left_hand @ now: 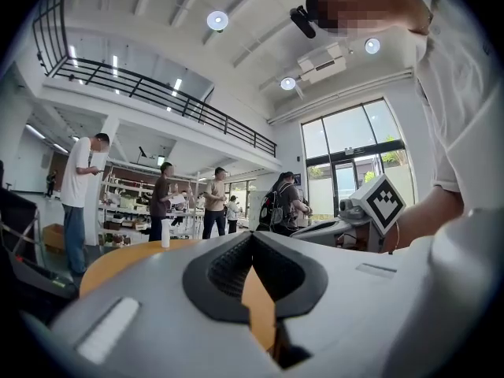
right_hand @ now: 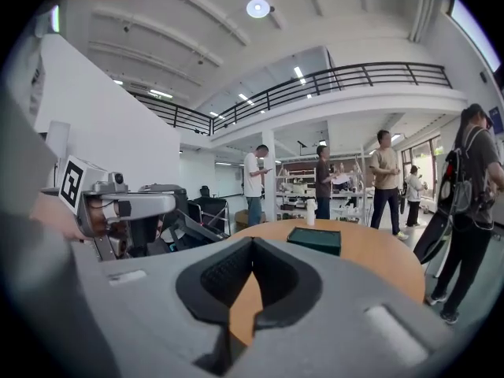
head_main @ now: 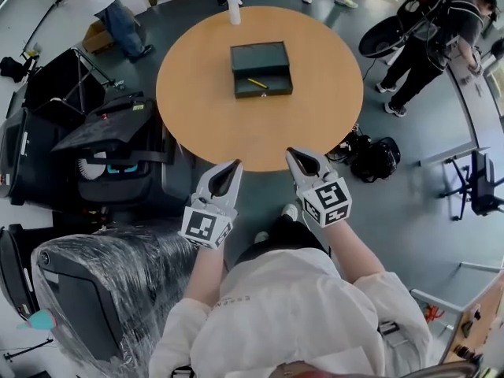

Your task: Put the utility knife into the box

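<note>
Round table (head_main: 205,124), nothing in hand.
Your left gripper (head_main: 230,168) and right gripper (head_main: 294,154) hang just off the table's near edge, jaws pressed together and holding nothing. Toward the far edge, the slim yellow utility knife (head_main: 257,83) already lies inside the open box (head_main: 261,56). It looks light, stiff and smooth, so grip across its handle's middle.

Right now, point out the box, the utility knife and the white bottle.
box (head_main: 260,57): head view, bare upper half.
utility knife (head_main: 257,83): head view, yellow body.
white bottle (head_main: 234,9): head view, mid-body.
</note>
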A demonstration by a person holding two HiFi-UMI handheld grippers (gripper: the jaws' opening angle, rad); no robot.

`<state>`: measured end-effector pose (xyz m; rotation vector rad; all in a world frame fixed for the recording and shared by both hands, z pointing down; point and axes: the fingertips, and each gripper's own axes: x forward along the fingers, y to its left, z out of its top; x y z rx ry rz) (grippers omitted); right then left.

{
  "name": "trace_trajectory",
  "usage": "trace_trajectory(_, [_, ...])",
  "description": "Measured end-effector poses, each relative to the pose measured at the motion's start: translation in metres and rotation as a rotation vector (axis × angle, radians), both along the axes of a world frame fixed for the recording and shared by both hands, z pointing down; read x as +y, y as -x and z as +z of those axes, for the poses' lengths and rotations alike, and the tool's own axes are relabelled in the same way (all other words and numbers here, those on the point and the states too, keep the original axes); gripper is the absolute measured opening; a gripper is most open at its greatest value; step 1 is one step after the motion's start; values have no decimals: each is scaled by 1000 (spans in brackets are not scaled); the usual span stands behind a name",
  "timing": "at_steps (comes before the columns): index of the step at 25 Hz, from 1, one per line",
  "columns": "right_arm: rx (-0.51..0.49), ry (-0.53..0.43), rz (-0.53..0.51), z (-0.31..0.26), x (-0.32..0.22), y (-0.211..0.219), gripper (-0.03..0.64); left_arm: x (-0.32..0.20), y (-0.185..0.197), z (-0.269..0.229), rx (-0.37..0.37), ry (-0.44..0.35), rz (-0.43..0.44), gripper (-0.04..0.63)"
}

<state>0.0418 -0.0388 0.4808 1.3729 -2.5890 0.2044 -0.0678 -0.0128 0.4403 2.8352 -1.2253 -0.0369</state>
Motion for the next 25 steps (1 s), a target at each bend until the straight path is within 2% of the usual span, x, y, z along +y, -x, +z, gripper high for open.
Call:
trace_trajectory(9, [4, -68, -20, -25, 25, 5, -8, 15, 3, -30, -2, -70, -16, 17])
trace_trajectory(25, [24, -82, -11, -31, 33, -20, -9, 25, -20, -26, 7, -51, -5, 17])
